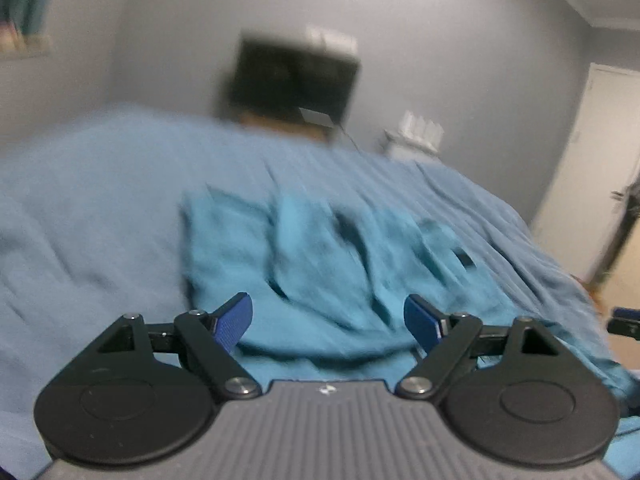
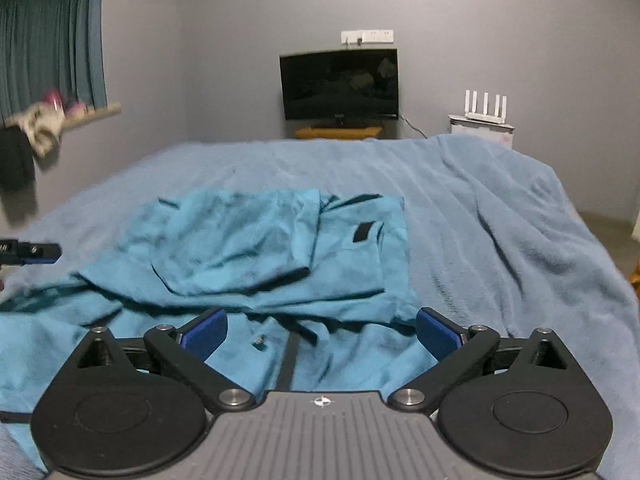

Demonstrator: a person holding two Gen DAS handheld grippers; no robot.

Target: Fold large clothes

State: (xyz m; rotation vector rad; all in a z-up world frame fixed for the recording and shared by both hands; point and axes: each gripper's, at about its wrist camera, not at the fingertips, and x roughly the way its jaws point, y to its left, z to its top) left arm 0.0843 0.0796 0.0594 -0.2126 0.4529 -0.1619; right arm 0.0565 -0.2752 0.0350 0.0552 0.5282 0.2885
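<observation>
So the teal garment [image 2: 256,256] is lying rumpled on the bed [image 2: 500,216], spread over the light blue blanket, partly folded over itself with a small black patch facing up. The right gripper [image 2: 320,336] hangs just above its near edge, jaws spread wide, nothing between them. The left gripper [image 1: 328,320] is the same deal: wide open, empty, with the garment directly ahead and under its blue fingertips [image 1: 234,320]. The left view is pretty blurry though. Both grippers sit close to the cloth's near side, left one toward the garment's left end.
</observation>
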